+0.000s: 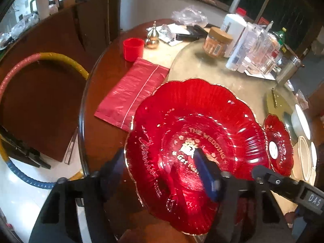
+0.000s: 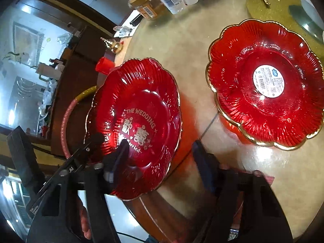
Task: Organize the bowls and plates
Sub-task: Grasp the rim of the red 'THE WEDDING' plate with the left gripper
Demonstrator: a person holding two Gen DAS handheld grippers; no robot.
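Observation:
A red scalloped glass plate with gold "THE WEDDING" lettering (image 1: 202, 125) is gripped at its near rim by my left gripper (image 1: 160, 168), one finger over it and one under, held tilted above the table edge. It also shows in the right wrist view (image 2: 139, 105). My right gripper (image 2: 160, 158) is open; its left finger overlaps this plate's near rim and its right finger stands over the table. A second red plate with a white round label (image 2: 265, 85) lies flat on the marble turntable (image 2: 182, 46); it shows small in the left wrist view (image 1: 278, 143).
White bowls and plates (image 1: 303, 139) stack at the right. Jars, bottles and glassware (image 1: 243, 40) crowd the far side. A red cup (image 1: 132, 48), a silver gourd (image 1: 152, 34) and a red bag (image 1: 133, 93) lie on the wooden table (image 1: 105, 137). A hoop (image 1: 40, 58) leans at left.

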